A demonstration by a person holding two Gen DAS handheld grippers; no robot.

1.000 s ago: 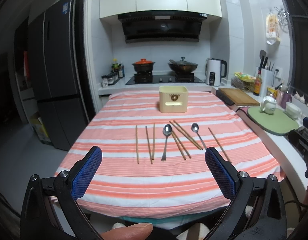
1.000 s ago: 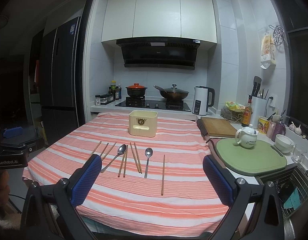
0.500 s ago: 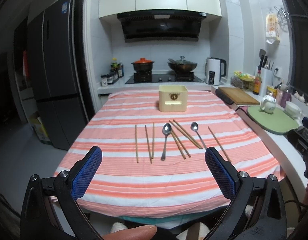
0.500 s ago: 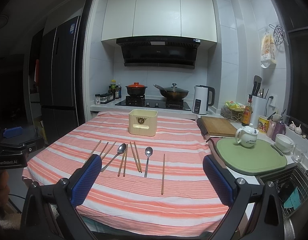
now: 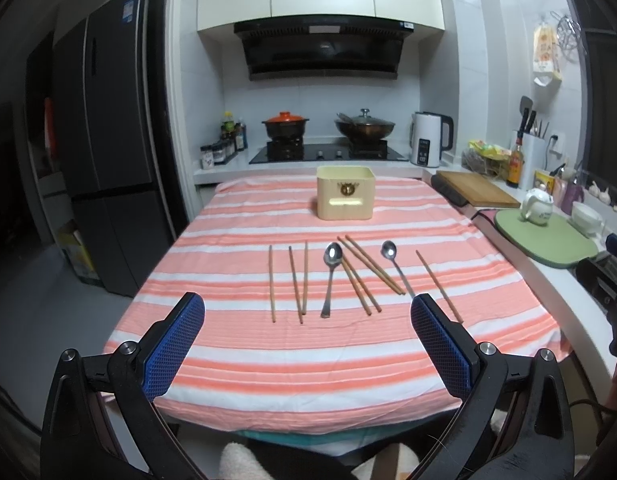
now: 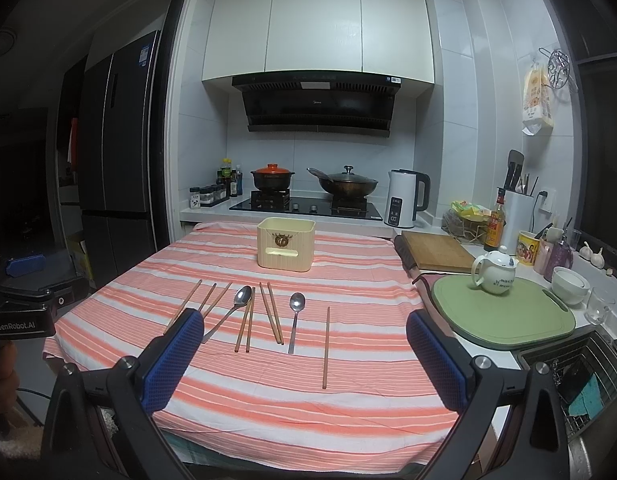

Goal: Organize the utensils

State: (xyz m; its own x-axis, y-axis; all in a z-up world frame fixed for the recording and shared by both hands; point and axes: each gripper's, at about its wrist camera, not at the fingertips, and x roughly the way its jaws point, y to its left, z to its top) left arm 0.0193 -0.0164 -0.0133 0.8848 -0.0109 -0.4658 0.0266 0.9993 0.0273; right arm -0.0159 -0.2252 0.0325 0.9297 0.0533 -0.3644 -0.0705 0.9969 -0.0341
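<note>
Left claw (image 5: 307, 344): spread wide, holding nothing, hanging over the near edge of the surface (image 5: 236, 360).
Right claw (image 6: 304, 354): also wide apart and empty, low over the near edge, aimed at the utensils.
Chopsticks (image 5: 304, 278): eight wooden sticks lay flat on the striped cloth in a loose row mid-surface, long axes running roughly near-to-far. In the left view the three leftmost lay almost parallel, two of them meeting at their near ends.
Middle pairs (image 5: 370, 264): two pairs slanted, far ends leaning left, near ends right.
Lone chopstick (image 6: 326, 347): lay apart at the right end of the row, nearly straight along near-to-far in the right view.
Left spoon (image 5: 331, 276): bowl at the far end, handle pointing toward the claws, between the left sticks and the slanted pairs.
Right spoon (image 6: 295, 320): bowl far, handle near, between the pairs and the lone stick.
Box (image 5: 345, 192): cream, open-topped, upright, well beyond the row at the far middle.
</note>
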